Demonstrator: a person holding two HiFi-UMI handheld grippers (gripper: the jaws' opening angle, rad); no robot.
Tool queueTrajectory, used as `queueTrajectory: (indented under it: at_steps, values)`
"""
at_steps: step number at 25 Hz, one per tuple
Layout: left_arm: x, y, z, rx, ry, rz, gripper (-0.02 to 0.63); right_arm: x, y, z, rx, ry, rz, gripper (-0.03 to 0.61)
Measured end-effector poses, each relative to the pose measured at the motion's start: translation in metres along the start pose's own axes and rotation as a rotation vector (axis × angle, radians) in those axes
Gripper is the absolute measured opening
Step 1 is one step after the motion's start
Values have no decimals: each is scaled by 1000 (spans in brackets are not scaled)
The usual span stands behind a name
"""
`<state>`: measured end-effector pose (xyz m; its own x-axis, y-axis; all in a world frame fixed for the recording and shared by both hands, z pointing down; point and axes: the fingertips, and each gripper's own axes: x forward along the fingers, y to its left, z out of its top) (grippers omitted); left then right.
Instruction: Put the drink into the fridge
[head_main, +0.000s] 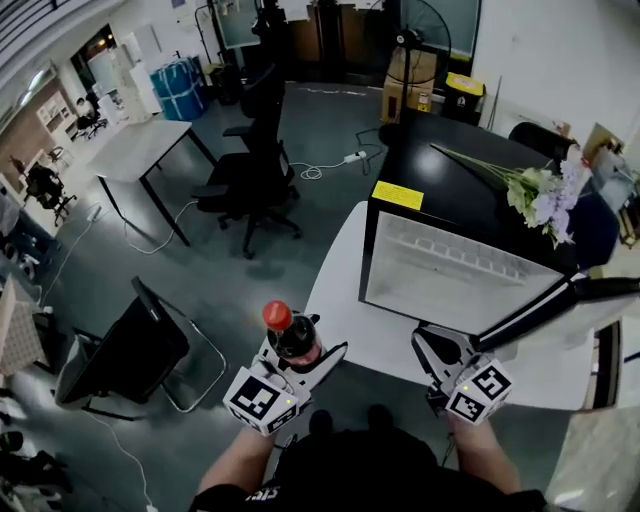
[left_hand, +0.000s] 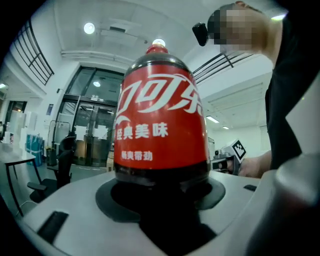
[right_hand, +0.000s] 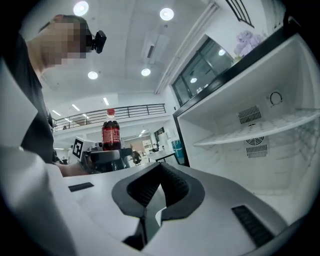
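Both forearms reach forward from the bottom of the head view, elbows tucked close to the body. The left forearm (head_main: 238, 462) angles toward 11 o'clock and carries the left gripper (head_main: 300, 358), which tilts upward so that its own camera looks at the ceiling. Its jaws are clamped round the lower body of a cola bottle (left_hand: 160, 125) (red label, red cap, dark drink inside), which stands upright with the cap on top. The bottle is outside the mini fridge (head_main: 440, 285), at about 9 o'clock from its opening and near the edge of the white table (head_main: 345, 320).

The right gripper (head_main: 432, 346) sits at 1 o'clock from the person, level with the left one and well apart from it. Its jaws are drawn together with nothing between them; the pads seem to meet at the tips, though a thin slit shows lower down.

The black fridge stands on the table at 12 to 1 o'clock, its fridge door (head_main: 560, 298) swung wide toward 3 o'clock. The white interior shows a shelf (right_hand: 260, 131). Artificial flowers (head_main: 540, 192) lie across the fridge top.
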<state>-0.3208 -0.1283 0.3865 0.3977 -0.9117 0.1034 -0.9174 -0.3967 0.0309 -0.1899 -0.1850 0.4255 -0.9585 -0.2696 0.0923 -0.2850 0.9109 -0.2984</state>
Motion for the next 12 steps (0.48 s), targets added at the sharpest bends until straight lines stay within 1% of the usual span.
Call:
queueTrajectory:
  at_steps: [4, 7, 9, 12]
  values:
    - [-12, 14, -8, 22, 15, -111, 270, 11, 25, -2, 2, -38, -109, 15]
    - [-14, 17, -13, 25, 29, -181, 270, 6, 39, -8, 21, -59, -181, 15]
    - [-8, 13, -17, 11, 35, -213, 270, -6, 42, -13, 32, -63, -221, 15]
    - [6, 1, -23, -19, 45, -242, 270, -26, 35, -21, 52, -71, -268, 15]
